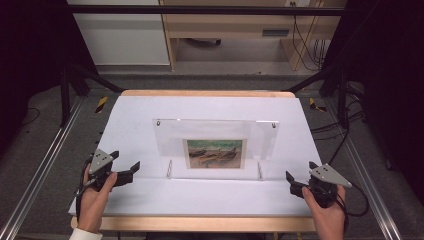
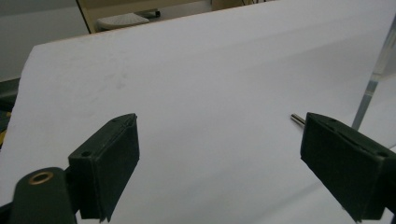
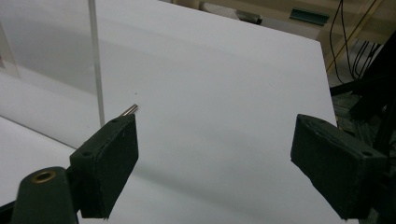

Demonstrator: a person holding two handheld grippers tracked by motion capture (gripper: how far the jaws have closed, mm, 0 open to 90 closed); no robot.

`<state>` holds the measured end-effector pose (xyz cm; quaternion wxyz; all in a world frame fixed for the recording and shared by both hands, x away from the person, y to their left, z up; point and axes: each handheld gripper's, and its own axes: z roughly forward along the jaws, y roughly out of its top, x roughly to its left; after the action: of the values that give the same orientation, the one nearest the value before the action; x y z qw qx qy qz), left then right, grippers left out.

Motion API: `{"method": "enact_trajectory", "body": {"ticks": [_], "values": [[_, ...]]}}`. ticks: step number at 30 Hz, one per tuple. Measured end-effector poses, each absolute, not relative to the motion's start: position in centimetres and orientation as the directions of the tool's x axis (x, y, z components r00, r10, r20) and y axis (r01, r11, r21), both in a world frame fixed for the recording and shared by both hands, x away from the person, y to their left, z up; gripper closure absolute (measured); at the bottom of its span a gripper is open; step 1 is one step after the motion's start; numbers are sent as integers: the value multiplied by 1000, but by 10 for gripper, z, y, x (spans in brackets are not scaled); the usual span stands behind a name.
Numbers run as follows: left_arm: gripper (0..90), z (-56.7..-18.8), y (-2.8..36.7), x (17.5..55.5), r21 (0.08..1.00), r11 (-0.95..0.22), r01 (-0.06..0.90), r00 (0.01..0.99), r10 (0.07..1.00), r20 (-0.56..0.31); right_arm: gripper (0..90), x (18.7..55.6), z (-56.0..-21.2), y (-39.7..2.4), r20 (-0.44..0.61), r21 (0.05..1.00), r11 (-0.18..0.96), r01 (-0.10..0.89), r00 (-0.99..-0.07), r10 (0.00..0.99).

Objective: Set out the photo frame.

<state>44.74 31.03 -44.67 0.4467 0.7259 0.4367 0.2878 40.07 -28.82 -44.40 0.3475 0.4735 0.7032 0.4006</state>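
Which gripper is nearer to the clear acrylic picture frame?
Left. The left gripper sits just beside the clear acrylic picture frame's left edge; the right gripper sits a little farther off its right edge.

Clear acrylic frame (image 1: 215,147) holding a small painted picture (image 1: 215,153), upright at the table's middle

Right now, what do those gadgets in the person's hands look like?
Both are black. The left gripper and right gripper each carry a grey three-cornered plate, two blocky black fingers and a trailing black cable. A white cuff shows at the left wrist.
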Motion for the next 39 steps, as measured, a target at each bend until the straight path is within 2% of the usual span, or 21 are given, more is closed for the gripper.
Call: {"method": "enact_trajectory", "body": {"ticks": [21, 29, 39], "values": [[109, -457, 333, 456, 874, -204, 441, 411, 912, 6, 150, 412, -456, -303, -67, 859, 184, 477, -251, 966], [71, -463, 335, 461, 832, -196, 519, 381, 924, -19, 150, 431, -465, -309, -102, 839, 189, 511, -192, 976], [58, -468, 333, 465, 799, -192, 569, 375, 926, -44, 156, 449, -472, -301, -49, 788, 175, 590, -223, 974]]}}
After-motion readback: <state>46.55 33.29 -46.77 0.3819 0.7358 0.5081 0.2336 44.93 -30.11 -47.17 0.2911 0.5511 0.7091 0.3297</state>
